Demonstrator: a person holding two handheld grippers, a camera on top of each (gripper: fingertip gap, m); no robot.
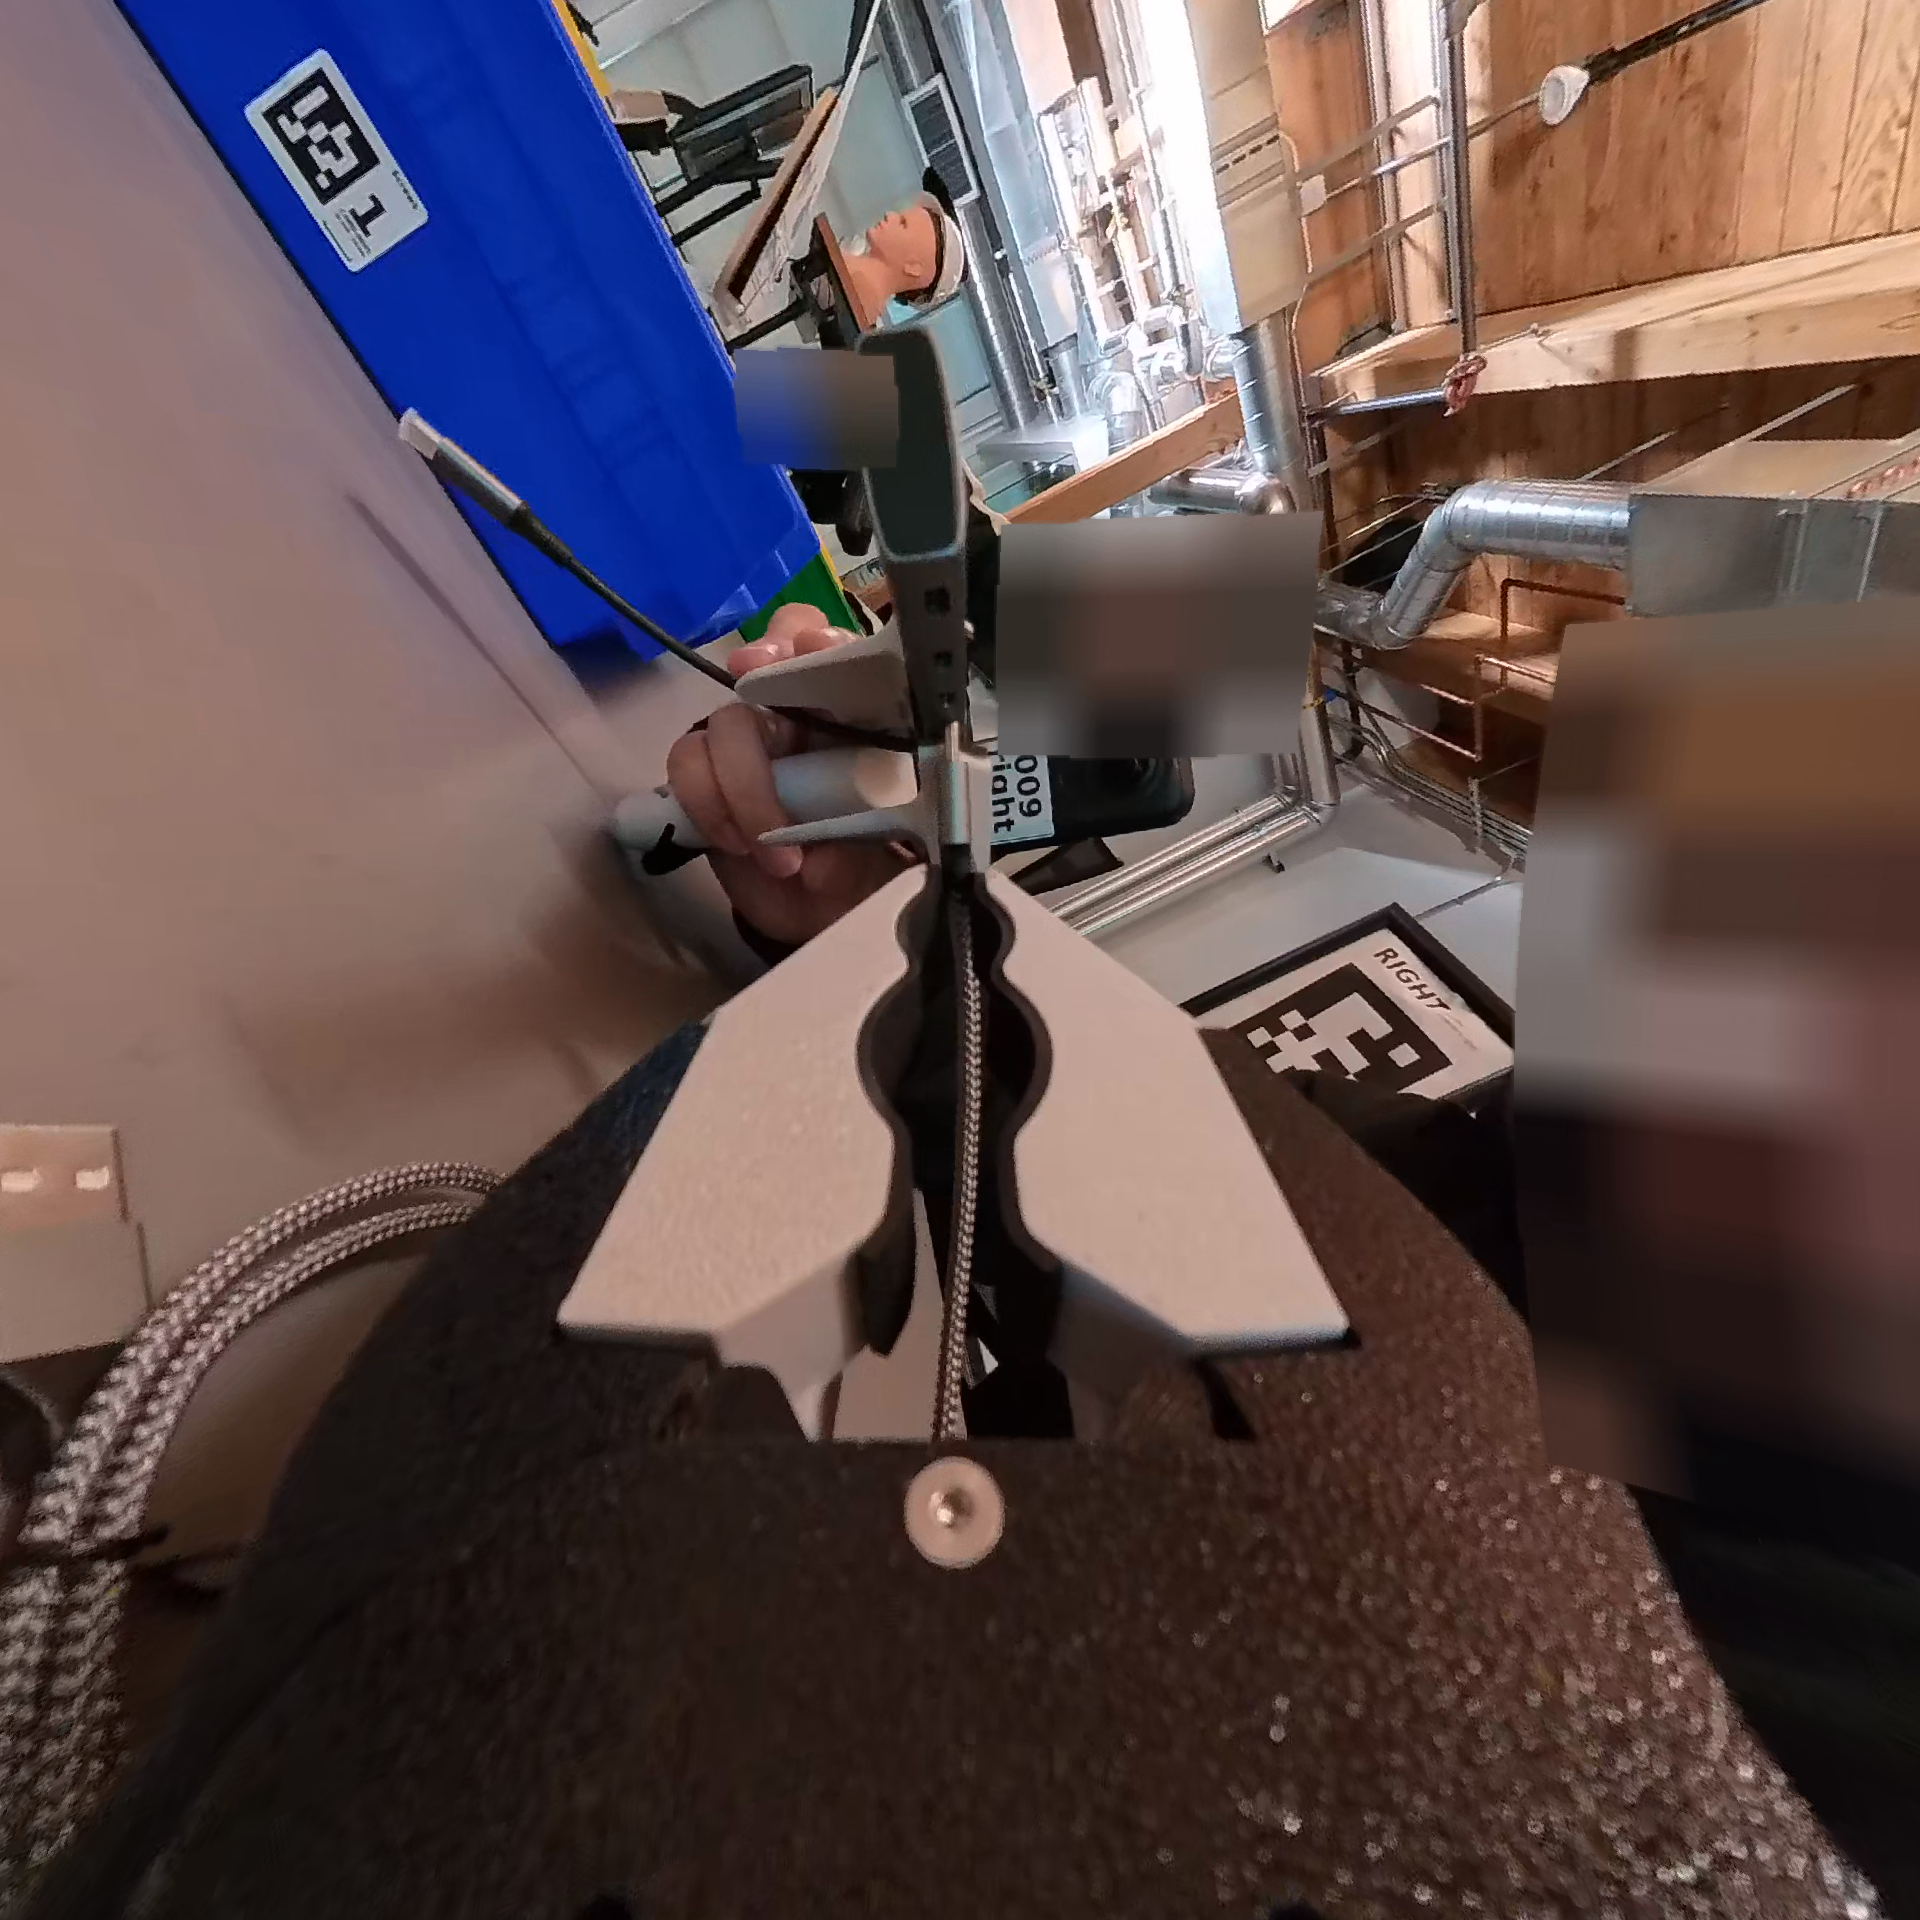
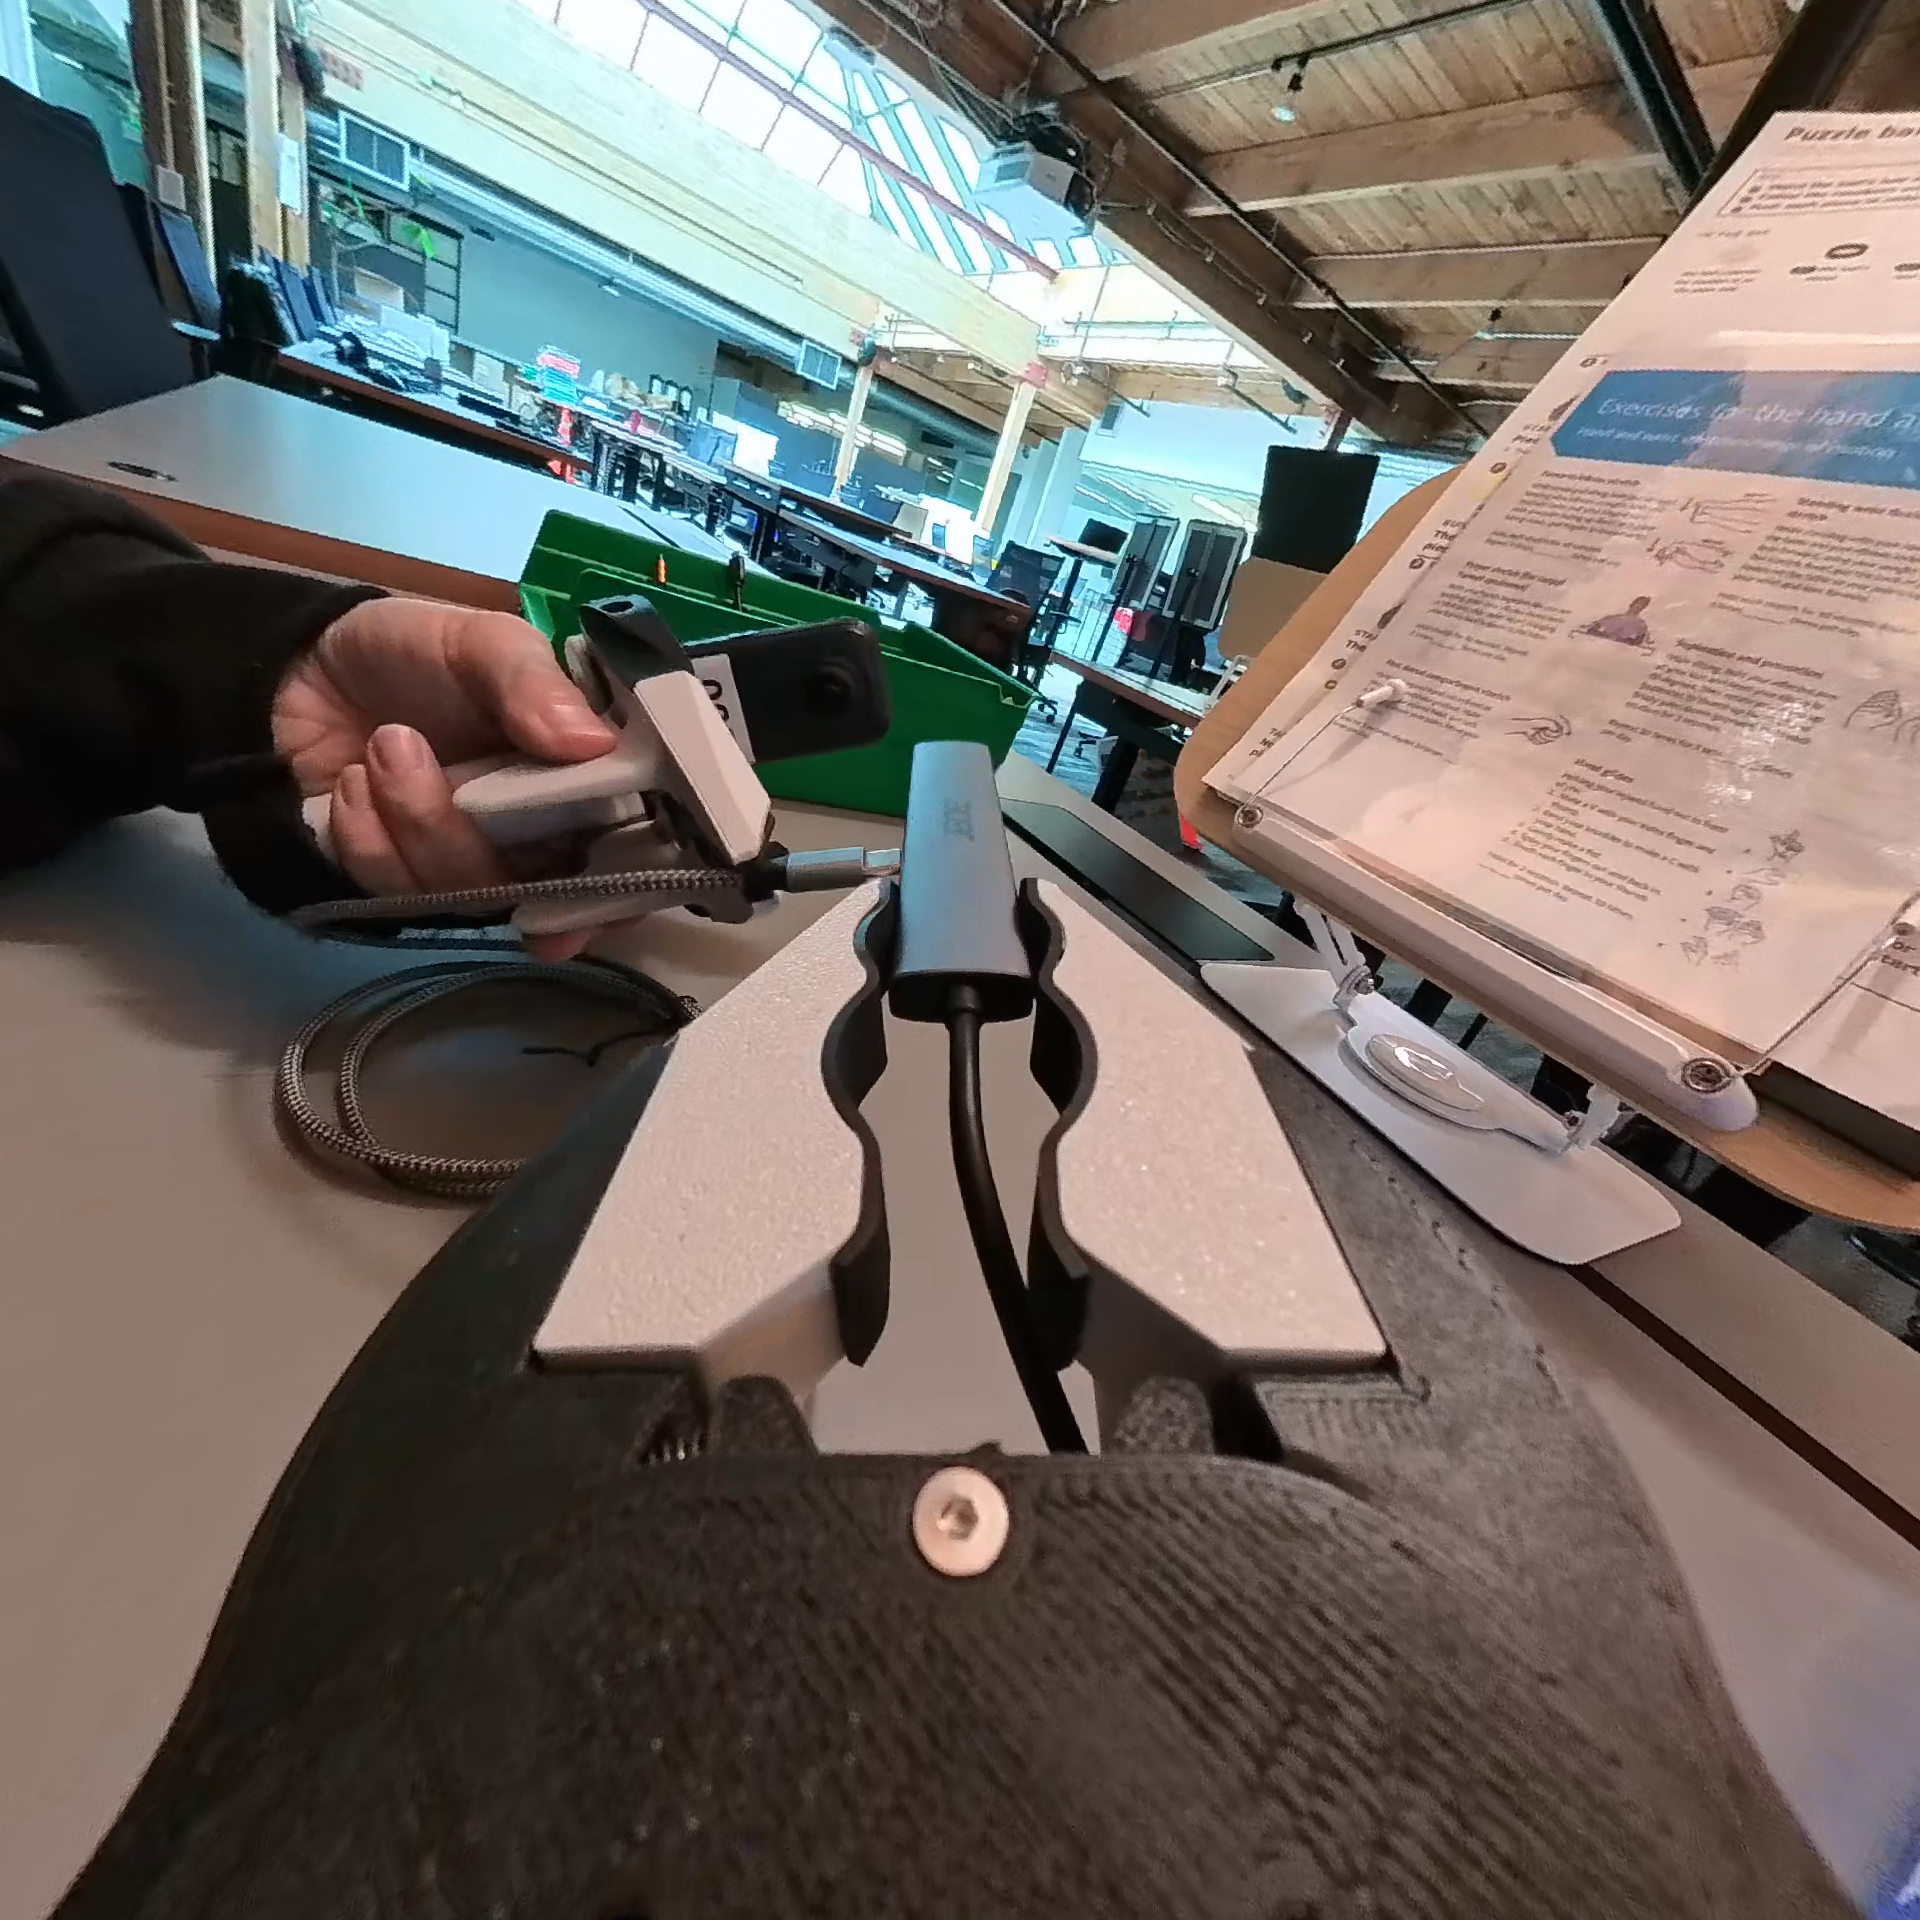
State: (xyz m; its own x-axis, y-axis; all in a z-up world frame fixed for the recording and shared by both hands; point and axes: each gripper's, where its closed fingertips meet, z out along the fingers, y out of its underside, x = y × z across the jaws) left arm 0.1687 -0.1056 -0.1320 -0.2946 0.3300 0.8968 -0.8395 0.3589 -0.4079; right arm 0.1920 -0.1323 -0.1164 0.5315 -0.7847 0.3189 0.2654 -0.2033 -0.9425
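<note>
My left gripper (image 1: 961,899) is shut on a braided grey cable (image 1: 961,1091) just behind its silver plug (image 1: 954,805). The plug tip meets the side of a dark grey USB hub (image 1: 920,499); I cannot tell how deep it sits. My right gripper (image 2: 956,909) is shut on the hub (image 2: 951,862), whose black lead (image 2: 982,1143) runs back between the fingers. In the right wrist view the left gripper (image 2: 753,868), in a person's hand (image 2: 416,717), holds the plug (image 2: 842,860) level against the hub's left side. The right gripper also shows in the left wrist view (image 1: 914,748).
The braided cable lies coiled (image 2: 416,1081) on the light table (image 2: 156,1299). A green bin (image 2: 935,696) stands behind the hub and a blue bin (image 1: 468,312) beside it. A tilted stand with printed sheets (image 2: 1558,675) is at the right. The hub lead's loose plug (image 1: 457,457) hangs free. Spacing between my two grippers at the tips: around 4 cm.
</note>
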